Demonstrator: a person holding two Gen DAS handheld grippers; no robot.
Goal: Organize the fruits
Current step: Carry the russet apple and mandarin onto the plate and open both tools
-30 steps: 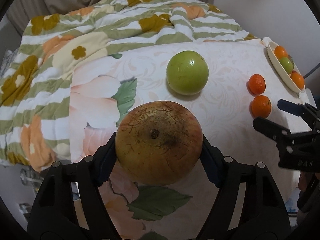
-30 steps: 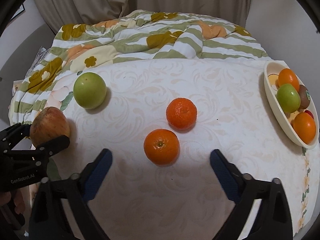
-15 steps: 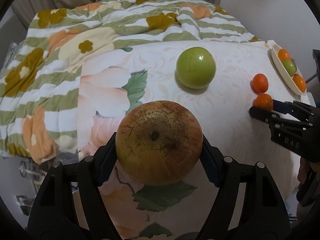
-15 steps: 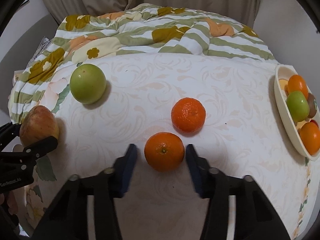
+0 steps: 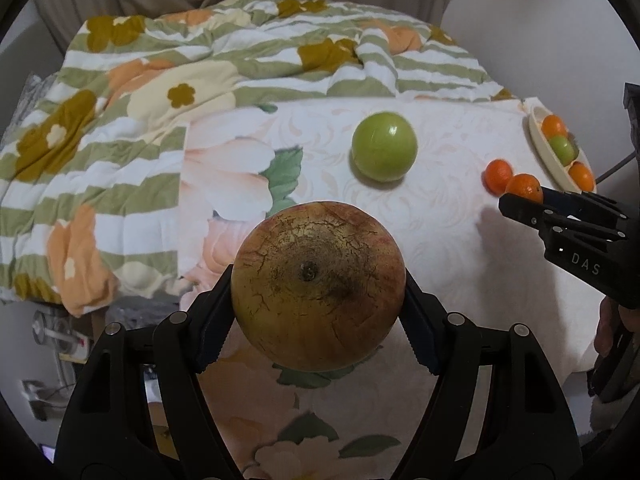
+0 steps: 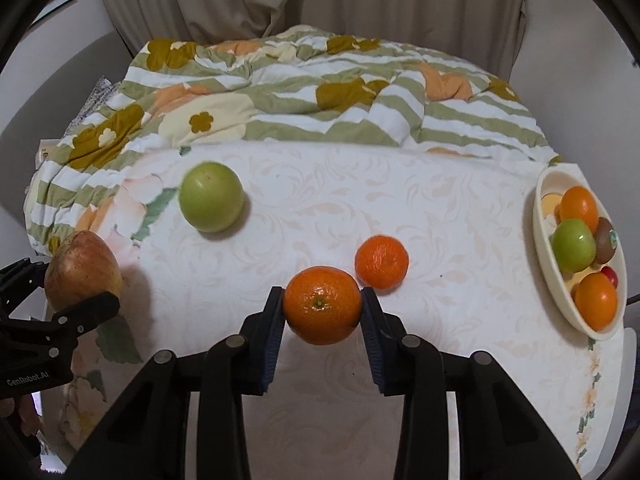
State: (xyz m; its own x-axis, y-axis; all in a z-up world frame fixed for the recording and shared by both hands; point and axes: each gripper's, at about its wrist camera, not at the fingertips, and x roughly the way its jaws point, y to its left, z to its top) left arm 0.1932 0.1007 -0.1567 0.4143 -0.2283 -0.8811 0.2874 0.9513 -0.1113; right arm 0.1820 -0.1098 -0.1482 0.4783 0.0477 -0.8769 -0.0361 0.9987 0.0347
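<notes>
A large russet, crack-skinned fruit [image 5: 318, 288] is clamped between the pads of the left gripper [image 5: 318, 300], its blossom end turned toward the camera; it is held above the floral cloth [image 5: 240, 168]. Ahead of this gripper and slightly right, a green apple [image 5: 384, 151] is seen resting on the pale patterned table cover [image 5: 440, 240]. Farther right, the right gripper [image 5: 528, 200] is noted from the side with an orange fruit at its tips.

From the right wrist view, the right gripper [image 6: 322, 308] is closed on a mandarin [image 6: 322, 304], both blue pads pressed against its sides. A second mandarin [image 6: 382, 262] lies just ahead and right of the fingertips, close beside the held one; contact between the two cannot be told. The green apple [image 6: 211, 196] is placed ahead and to the left. A cream oval bowl [image 6: 544, 248] is set at far right, loaded with two oranges, a green apple, a kiwi and a small red fruit. A striped floral quilt [image 6: 320, 92] is bunched beyond the table cover.
</notes>
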